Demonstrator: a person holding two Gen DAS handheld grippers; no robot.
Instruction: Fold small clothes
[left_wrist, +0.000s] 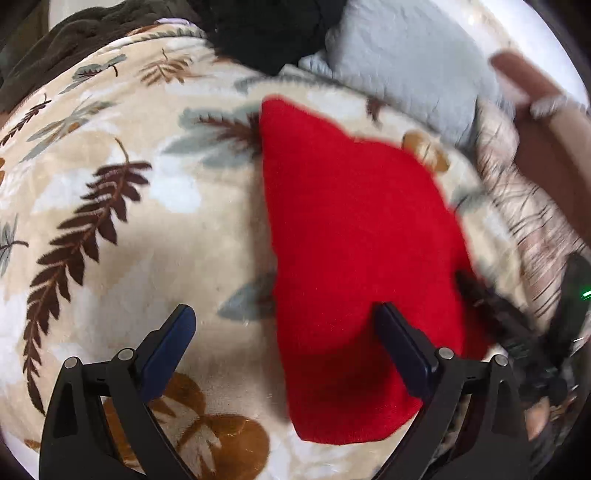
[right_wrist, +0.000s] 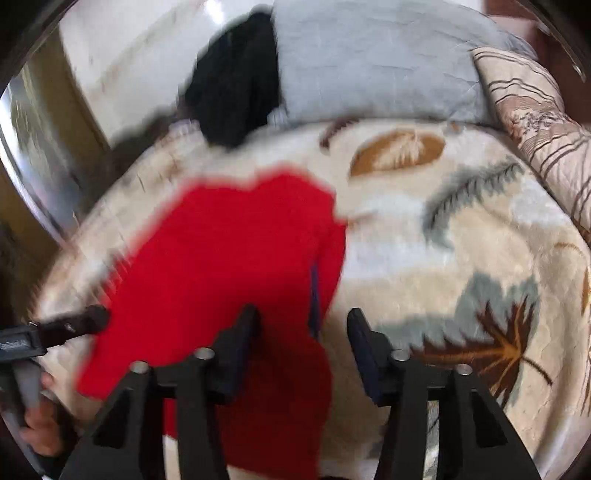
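A cream fleece blanket (left_wrist: 122, 229) printed with brown, grey and ochre leaves covers the whole surface and carries everything else. Along its far edge lie a pale grey pillow (left_wrist: 402, 70), a black garment (left_wrist: 266, 33) beside it, and, toward the far right corner, a beige cushion (right_wrist: 546, 122) with dark line markings. The red garment (left_wrist: 354, 240) lies spread flat near the middle of the blanket, one long straight edge showing in the left wrist view, and a narrow fold along its right side in the blurred right wrist view. The left gripper (left_wrist: 286, 314) stands with its jaws wide apart, one finger over bare blanket and the other over the red cloth, nothing pinched between them. The right gripper (right_wrist: 303, 319) has its jaws partly apart over the garment's near right edge; the pads do not press on the cloth.
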